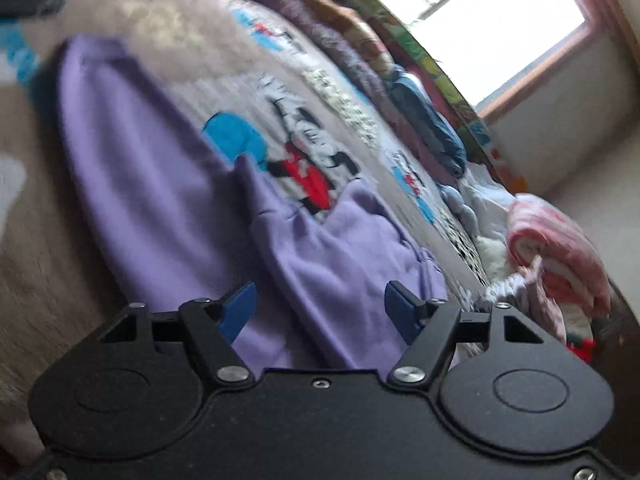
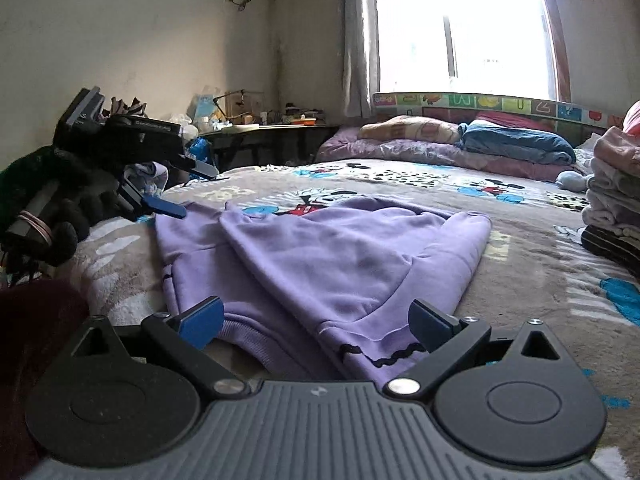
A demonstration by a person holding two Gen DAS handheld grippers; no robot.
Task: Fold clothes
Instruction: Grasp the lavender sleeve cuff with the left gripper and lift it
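Right now your purple sweatshirt point(image 2: 320, 256) lies partly folded on the bed point(image 2: 540, 280), near its front edge, spread over the cartoon-print blanket point(image 2: 400, 180). One side is folded across the body, and the ribbed hem point(image 2: 248, 332) faces you at the near edge.

Your right tongs point(image 2: 316, 320) are spread wide, blue fingertips point(image 2: 202, 322) apart, holding nothing; they sit low just before the hem, and the cloth shows between them. Whether the tips touch the fabric, you cannot tell.

Your left tongs point(image 1: 320, 308) are also wide and empty in their own view, poised over the sweatshirt point(image 1: 180, 200), which fills the space between the blue fingertips point(image 1: 240, 308). That view is tilted and blurred. From the right wrist view, your left tongs point(image 2: 176, 190) hang above the far left corner of the sweatshirt, held in a dark-gloved hand point(image 2: 60, 216), with the lower blue finger just over the cloth.

A stack of folded clothes point(image 2: 616, 184) stands at the right edge of the bed. Bedding, with a blue blanket point(image 2: 520, 140) on top, is piled along the far edge under the window point(image 2: 460, 28). A cluttered counter point(image 2: 272, 128) stands beyond the bed's far left corner
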